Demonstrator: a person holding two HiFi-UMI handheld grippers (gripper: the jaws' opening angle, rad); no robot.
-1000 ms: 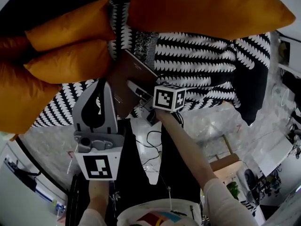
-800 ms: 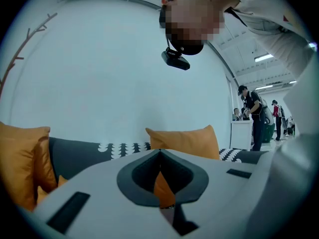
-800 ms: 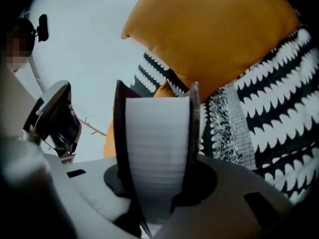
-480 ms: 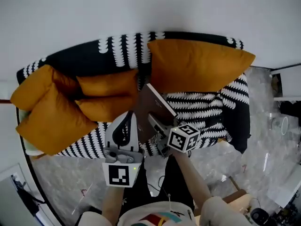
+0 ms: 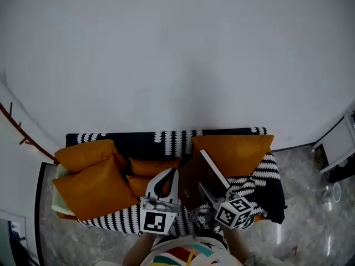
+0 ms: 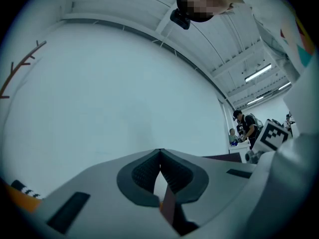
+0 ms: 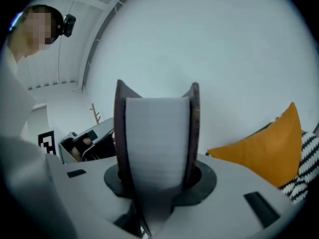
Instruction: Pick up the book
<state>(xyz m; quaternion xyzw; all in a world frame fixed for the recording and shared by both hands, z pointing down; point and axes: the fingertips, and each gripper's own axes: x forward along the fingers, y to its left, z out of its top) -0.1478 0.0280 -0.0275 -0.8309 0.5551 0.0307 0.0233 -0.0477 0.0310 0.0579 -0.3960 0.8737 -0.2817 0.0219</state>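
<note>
Standing tilted at the lower centre of the head view, the dark brown hardcover book (image 5: 204, 173) is showing in front of the black-and-white patterned sofa (image 5: 166, 142) and its orange cushions (image 5: 91, 170). The right gripper (image 5: 211, 195) is clamping its lower end, with the left gripper (image 5: 168, 179) just beside it.

In the left gripper view, the jaws are meeting on nothing.

In the right gripper view, both pads are pressing the covers on either side of the pale page block (image 7: 157, 133). Being stiff and probably weighty, the book is likely wanting a deep hold across both covers.
</note>
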